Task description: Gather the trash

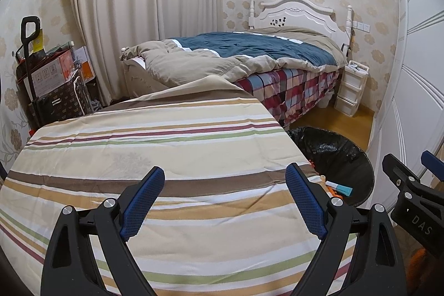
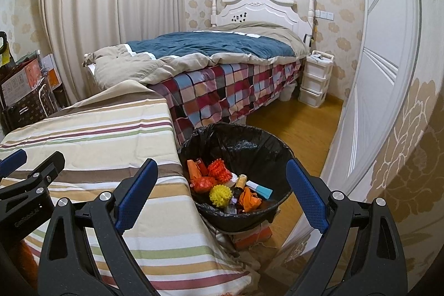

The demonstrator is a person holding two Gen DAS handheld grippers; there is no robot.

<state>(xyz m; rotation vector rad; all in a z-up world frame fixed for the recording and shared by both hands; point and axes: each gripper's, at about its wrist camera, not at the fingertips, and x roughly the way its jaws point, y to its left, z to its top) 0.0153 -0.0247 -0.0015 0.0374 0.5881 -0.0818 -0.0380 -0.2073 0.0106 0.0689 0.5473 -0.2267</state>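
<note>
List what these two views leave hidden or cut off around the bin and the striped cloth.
- Trash bin, left wrist view: most of its contents hidden behind the striped cloth.
- Bin's base, right wrist view: what the trash bin stands on is partly hidden.
- Striped cloth's near edge: both views, cut off by the grippers.
</note>
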